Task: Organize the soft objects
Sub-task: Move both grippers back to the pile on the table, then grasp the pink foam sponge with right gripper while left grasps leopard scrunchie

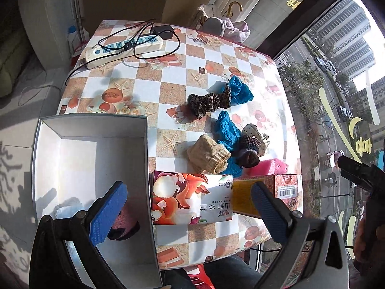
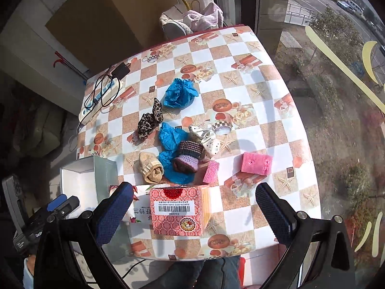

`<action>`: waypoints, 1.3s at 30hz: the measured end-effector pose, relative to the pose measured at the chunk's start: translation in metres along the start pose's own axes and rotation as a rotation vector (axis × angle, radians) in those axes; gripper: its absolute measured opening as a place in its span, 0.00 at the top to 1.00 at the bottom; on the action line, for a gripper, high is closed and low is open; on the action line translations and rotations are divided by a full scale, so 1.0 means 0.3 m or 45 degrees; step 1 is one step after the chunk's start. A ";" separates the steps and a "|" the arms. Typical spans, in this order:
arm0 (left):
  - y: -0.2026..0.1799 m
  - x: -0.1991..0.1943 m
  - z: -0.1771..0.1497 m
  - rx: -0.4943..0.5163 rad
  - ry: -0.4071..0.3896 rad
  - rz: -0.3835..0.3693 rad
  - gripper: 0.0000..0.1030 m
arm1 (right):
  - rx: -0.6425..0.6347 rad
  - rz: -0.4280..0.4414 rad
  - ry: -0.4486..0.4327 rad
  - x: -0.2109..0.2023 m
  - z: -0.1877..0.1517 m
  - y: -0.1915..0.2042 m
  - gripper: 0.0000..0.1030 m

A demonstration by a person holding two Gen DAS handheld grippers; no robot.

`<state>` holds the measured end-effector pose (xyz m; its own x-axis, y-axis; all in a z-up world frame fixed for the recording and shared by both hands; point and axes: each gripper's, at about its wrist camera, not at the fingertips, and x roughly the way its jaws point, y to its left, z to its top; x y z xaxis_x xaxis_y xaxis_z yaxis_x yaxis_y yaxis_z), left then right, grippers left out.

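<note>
Soft items lie on the checkered table: a beige rolled sock [image 1: 208, 154] [image 2: 151, 167], a brown-purple knit sock [image 1: 249, 149] [image 2: 187, 155], a leopard scrunchie [image 1: 208, 102] [image 2: 149, 118], blue crumpled pieces [image 1: 238, 90] [image 2: 180, 93], a dotted white scrunchie [image 2: 207, 139] and pink sponges [image 2: 257, 163]. A white open box [image 1: 91, 130] [image 2: 79, 180] holds a pink-dark sock [image 1: 125, 224]. My left gripper [image 1: 190, 213] is open and empty above the box edge and a tissue pack [image 1: 192, 198]. My right gripper [image 2: 195, 213] is open and empty over a red carton [image 2: 177, 210].
A power strip with black cables [image 1: 124, 48] [image 2: 101, 96] lies at the table's far left. A chair with clothes [image 2: 192, 19] stands behind the table. A window [image 1: 336, 84] runs along the right side. A small round tin [image 2: 222, 127] sits mid-table.
</note>
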<state>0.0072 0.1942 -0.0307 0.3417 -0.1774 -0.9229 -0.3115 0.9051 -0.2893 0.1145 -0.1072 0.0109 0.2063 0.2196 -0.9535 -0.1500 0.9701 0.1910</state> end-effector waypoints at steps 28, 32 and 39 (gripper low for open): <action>-0.202 0.806 0.464 0.035 0.305 0.311 0.00 | 0.207 -0.242 0.474 0.758 0.018 -0.442 0.01; -0.187 0.855 0.465 0.022 0.328 0.326 0.00 | 0.196 -0.243 0.458 0.749 0.017 -0.436 0.01; -0.166 0.890 0.456 0.042 0.356 0.375 0.00 | 0.201 -0.240 0.430 0.744 0.020 -0.457 0.00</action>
<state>0.2353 0.1545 -0.2279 -0.0138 -0.0025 -0.9999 -0.3301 0.9439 0.0022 0.1869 -0.1905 -0.2267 -0.1169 0.0157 -0.9930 0.0159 0.9998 0.0139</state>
